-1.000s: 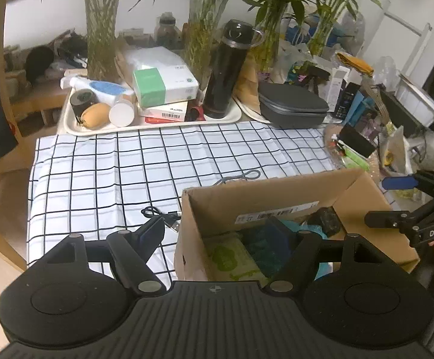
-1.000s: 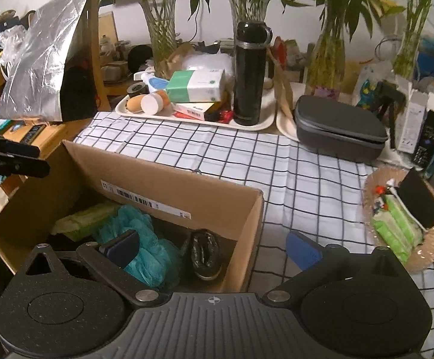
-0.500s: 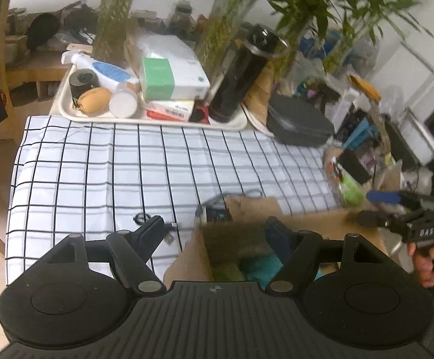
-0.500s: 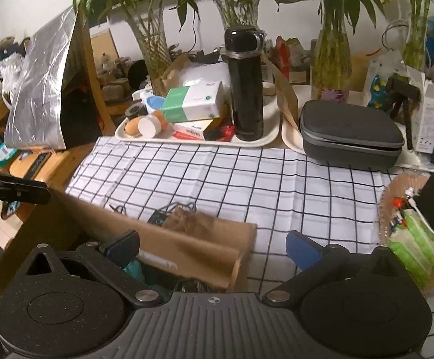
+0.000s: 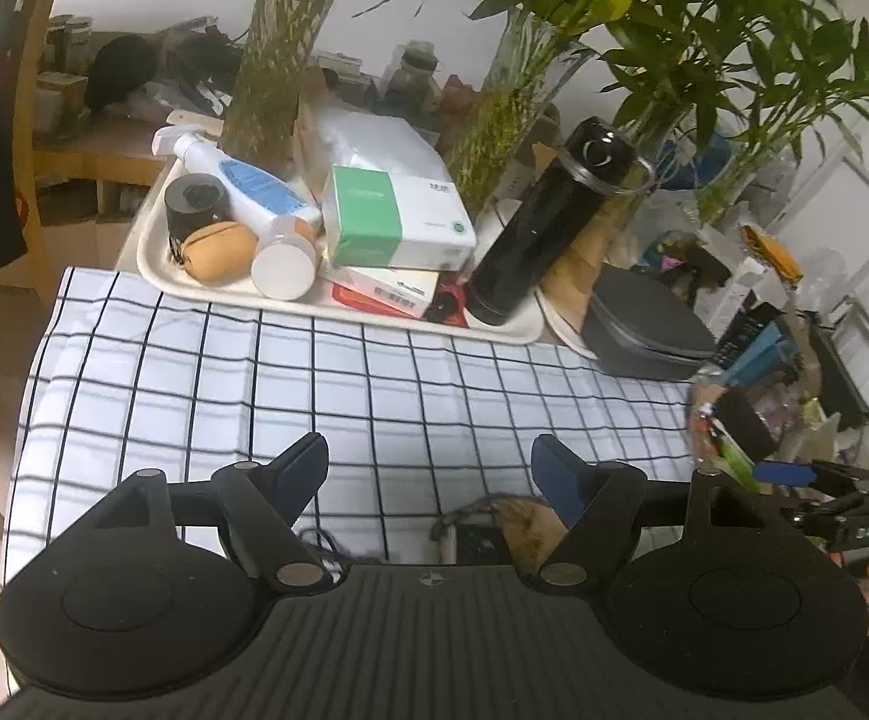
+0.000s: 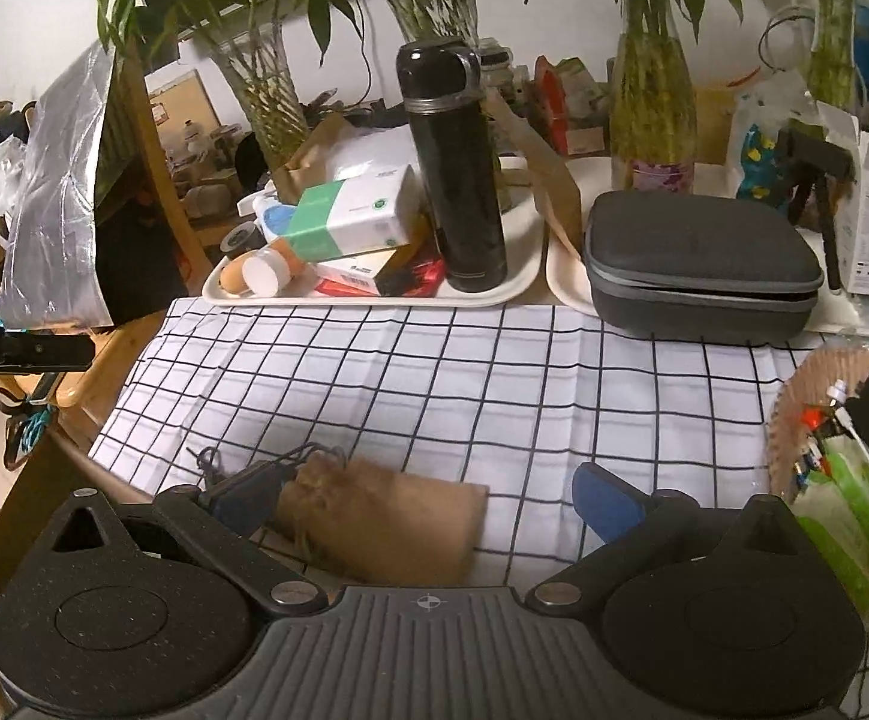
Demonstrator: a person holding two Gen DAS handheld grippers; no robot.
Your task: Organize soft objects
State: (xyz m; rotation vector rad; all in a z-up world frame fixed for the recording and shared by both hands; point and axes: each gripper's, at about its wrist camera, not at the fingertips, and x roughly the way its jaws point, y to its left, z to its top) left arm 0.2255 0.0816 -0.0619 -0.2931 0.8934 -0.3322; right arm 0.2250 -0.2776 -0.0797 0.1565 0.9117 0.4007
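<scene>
Both tongs (image 5: 431,465) (image 6: 434,495) released, empty; brown bag (image 6: 383,525) and cable (image 6: 254,468) half hidden behind them.

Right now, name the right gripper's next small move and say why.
Probably ease the right gripper down and slightly left onto the brown pouch. Its jaws stand open and empty; the pouch lies on the checked cloth below them, off toward the left one, with a dark cable beside it.
</scene>
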